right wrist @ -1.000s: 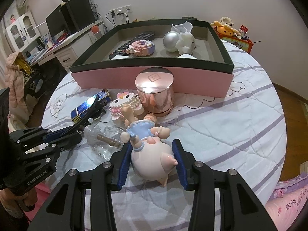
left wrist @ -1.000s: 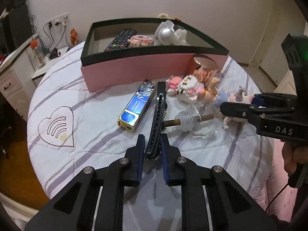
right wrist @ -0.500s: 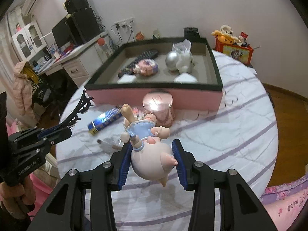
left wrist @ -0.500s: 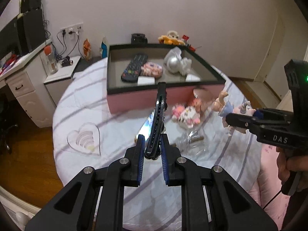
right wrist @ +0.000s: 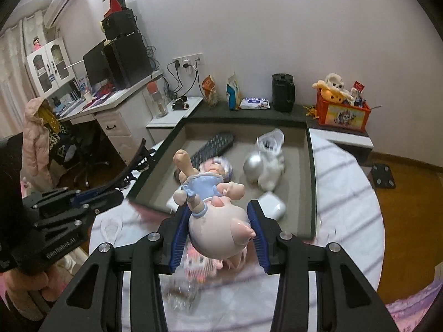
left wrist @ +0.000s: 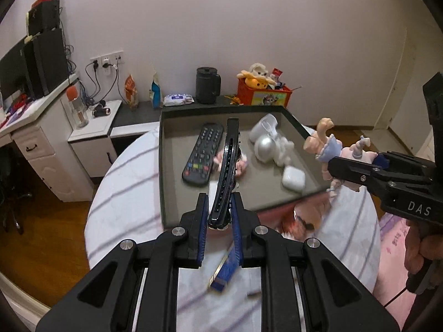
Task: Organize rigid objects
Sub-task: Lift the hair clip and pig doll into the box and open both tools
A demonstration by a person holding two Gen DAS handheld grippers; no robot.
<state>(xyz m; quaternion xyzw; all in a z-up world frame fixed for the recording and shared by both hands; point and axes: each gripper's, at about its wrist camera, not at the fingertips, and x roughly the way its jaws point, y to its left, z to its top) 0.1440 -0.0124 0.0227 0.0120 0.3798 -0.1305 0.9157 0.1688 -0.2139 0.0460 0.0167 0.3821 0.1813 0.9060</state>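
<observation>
Both grippers had lifted their loads off the bed and swung toward the box (left wrist: 163,166), so two things at once were on their way to be put away. The left gripper (left wrist: 219,215) was clenched on a black hair clip (left wrist: 228,166), which stood on edge and reached toward 12 o'clock over the box's near wall. The right gripper (right wrist: 218,229) was grasping a pig doll (right wrist: 218,232) by its round body, its blue dress and legs pointing to 11 o'clock, over the near wall too.

A second earlier the clip and doll were low among the clutter on the bed, with the box's pink wall rising ahead; now the views looked down into the box from above. Already inside lay a remote (left wrist: 203,155) at 11 o'clock, a white-and-silver figure (left wrist: 268,144) at 1 o'clock and an earbud case (left wrist: 293,178) near the front. A blue box (left wrist: 225,271) and some blurred items remained on the bed below. Next, I judged, came lowering into free floor and letting go.
</observation>
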